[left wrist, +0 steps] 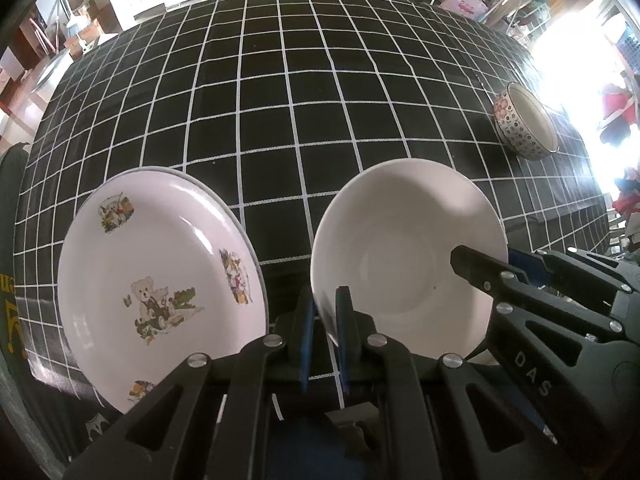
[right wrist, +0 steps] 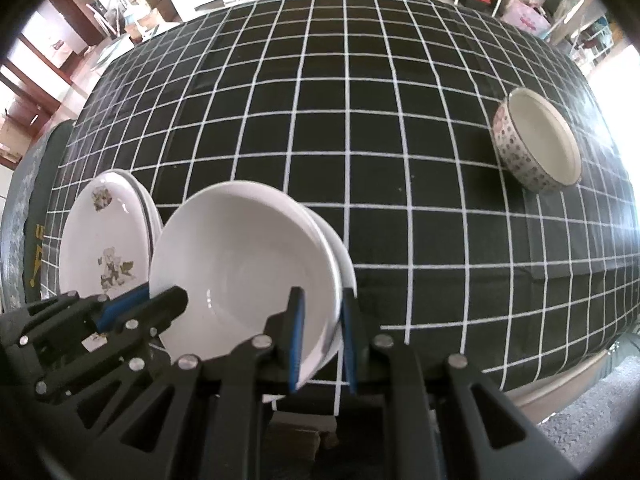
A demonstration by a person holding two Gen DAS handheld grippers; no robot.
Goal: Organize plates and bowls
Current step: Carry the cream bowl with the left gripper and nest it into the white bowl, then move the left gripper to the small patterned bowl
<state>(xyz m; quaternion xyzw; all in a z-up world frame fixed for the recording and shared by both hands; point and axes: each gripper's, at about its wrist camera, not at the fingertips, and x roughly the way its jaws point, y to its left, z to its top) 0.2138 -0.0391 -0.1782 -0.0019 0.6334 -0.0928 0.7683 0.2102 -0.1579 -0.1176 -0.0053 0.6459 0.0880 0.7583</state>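
A plain white bowl sits between both grippers near the table's front edge. In the right wrist view a second white rim shows just beneath it, like a nested bowl. My left gripper is shut on the bowl's left rim. On the opposite rim my right gripper is shut, one finger inside and one outside. I cannot tell whether the bowl rests on the cloth. To its left lies a white plate with a teddy bear print, stacked on another plate.
A flower-patterned bowl stands alone at the far right of the table. A black tablecloth with a white grid covers the table. Room clutter and furniture lie beyond its far edge.
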